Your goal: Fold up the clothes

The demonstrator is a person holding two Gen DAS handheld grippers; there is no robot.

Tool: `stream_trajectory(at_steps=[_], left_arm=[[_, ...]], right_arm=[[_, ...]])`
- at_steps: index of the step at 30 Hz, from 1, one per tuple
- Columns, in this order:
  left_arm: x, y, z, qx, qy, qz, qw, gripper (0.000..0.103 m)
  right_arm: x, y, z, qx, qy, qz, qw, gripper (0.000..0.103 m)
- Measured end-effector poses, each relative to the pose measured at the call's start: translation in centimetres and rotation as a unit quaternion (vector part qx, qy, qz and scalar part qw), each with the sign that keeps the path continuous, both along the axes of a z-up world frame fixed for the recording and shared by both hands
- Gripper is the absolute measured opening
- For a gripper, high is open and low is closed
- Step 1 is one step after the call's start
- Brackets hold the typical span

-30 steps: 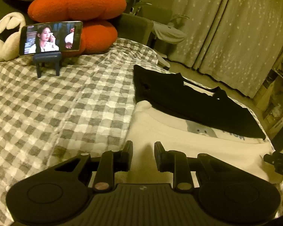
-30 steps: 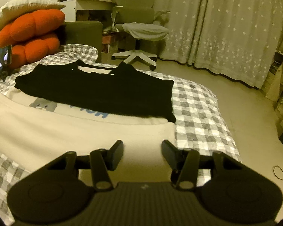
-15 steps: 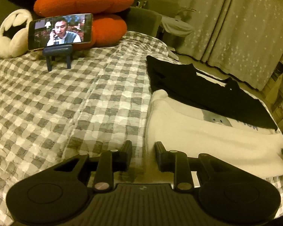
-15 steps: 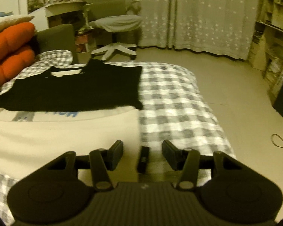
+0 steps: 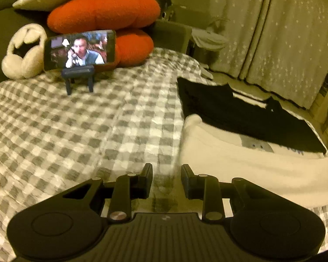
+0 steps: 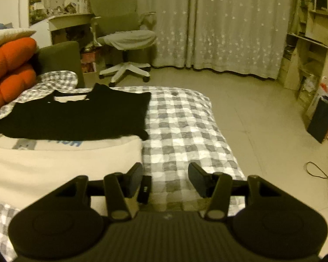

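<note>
Two hand-held grippers hang low over a bed covered with a grey-and-white checked quilt point(image 5: 81, 131); no hand is in view.

The left gripper point(image 5: 166, 174) points level along the bed, jaws parted with nothing between them, only bare quilt beneath. Just ahead and to its right lies a white shirt point(image 5: 240, 161), folded into a long band whose near corner comes close to the right finger point(image 5: 187, 180) without clearly touching it. Beyond the white shirt, farther ahead and right, a black top point(image 5: 240, 118) lies flat, overlapping the white shirt's far edge. Well ahead and to the left, a phone point(image 5: 79, 49) playing video stands on a small stand, with an orange cushion point(image 5: 102, 11) behind it and a cream plush point(image 5: 24, 52) to its left.

The right gripper point(image 6: 165, 174) also points level across the bed toward the room, jaws wide apart and holding nothing, above quilt near the bed's edge. The white shirt point(image 6: 61, 168) lies ahead and to its left, its end beside the left finger point(image 6: 135, 176). A small dark object point(image 6: 145, 188) sits just inside that finger; what it is cannot be told. The black top point(image 6: 76, 118) lies farther ahead on the left. Far ahead stand an office chair point(image 6: 124, 35) and curtains point(image 6: 218, 21), with shelves point(image 6: 312, 50) to the right.
</note>
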State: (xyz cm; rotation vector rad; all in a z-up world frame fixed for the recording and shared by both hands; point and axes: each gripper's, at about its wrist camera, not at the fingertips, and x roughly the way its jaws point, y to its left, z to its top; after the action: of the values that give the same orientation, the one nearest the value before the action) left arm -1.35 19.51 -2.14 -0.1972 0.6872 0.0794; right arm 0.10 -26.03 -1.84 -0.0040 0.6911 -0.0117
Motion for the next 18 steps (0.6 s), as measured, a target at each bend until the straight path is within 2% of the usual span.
stream_trajectory(at_steps=[4, 11, 14, 18], left_arm=[[-0.5, -0.1, 0.4, 0.015, -0.014, -0.004, 0.9998, 0.029], [-1.1, -1.1, 1.0, 0.024, -0.032, -0.036, 0.9986, 0.029], [-1.3, -1.3, 1.3, 0.017, -0.041, -0.048, 0.9979, 0.029], [-1.4, -1.9, 1.4, 0.013, -0.044, -0.068, 0.9966, 0.029]], right_arm=[[-0.6, 1.2, 0.2, -0.015, -0.009, 0.039, 0.999, 0.049], [-1.6, 0.5, 1.4, -0.011, -0.031, 0.056, 0.998, 0.050], [-2.1, -0.1, 1.8, -0.012, -0.039, 0.060, 0.997, 0.050], [-2.6, 1.4, 1.3, -0.018, -0.032, 0.111, 0.993, 0.050]])
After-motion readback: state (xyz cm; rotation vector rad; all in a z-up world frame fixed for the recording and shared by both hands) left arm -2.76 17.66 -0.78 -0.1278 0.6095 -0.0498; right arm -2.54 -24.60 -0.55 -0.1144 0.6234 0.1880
